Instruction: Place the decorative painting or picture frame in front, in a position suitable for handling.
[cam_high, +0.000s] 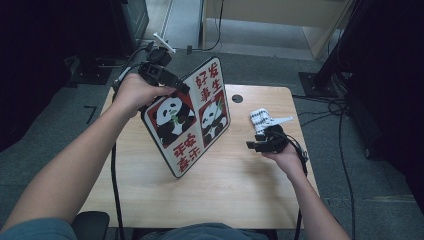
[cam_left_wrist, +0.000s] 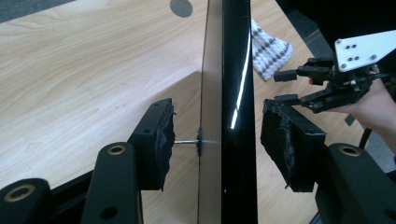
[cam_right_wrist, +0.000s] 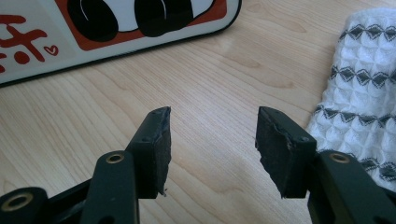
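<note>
A flat board printed with two pandas and red characters stands tilted on the wooden table, its lower edge on the wood. My left gripper straddles the board's upper left edge. In the left gripper view the thin board runs between the jaws of the left gripper, with a gap at each pad. To the board's right, my right gripper hovers open over bare wood, nothing between its jaws. The board's bottom corner lies just beyond it.
A white cloth with a dark diamond pattern lies by the right gripper, at the table's right side. A round cable hole sits near the far edge. Dark equipment and cables surround the table on the floor.
</note>
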